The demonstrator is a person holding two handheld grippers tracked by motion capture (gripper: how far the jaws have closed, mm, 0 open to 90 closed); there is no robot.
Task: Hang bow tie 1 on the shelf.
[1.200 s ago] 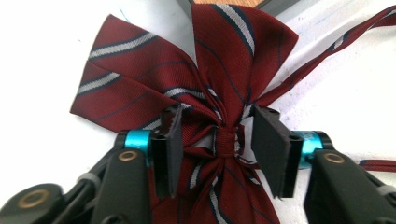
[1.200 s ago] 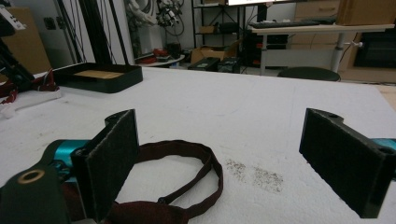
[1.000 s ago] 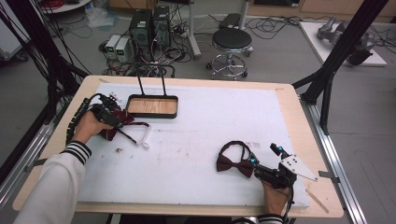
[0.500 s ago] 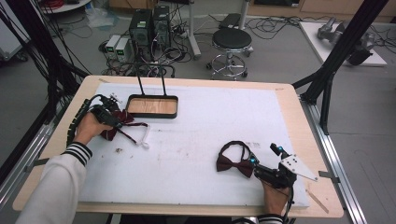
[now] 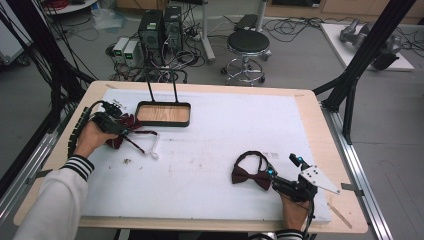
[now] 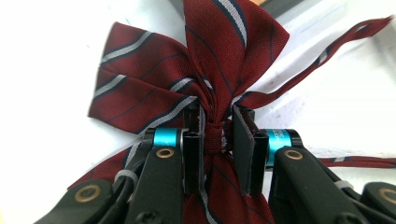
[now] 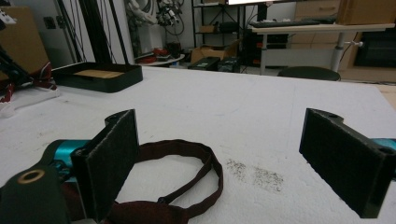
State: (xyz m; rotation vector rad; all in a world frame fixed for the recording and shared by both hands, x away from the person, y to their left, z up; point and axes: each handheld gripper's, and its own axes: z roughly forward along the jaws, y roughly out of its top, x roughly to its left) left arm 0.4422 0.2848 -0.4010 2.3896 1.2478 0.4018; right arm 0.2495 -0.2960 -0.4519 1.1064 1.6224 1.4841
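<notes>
Meanwhile the left claw [image 6: 217, 140] grips the striped bow tie [image 6: 187, 70] beside the tray [image 5: 163, 114]; the right claw [image 7: 219, 168] gapes.

High view looks down and forward over the white foam-covered surface [image 5: 210, 150]; gripper views sit low and close, sharing it.

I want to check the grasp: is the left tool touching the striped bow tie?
Touching. In the left gripper view, the left tool has both jaws pressed against the centre knot of the striped bow tie, no gap.
</notes>
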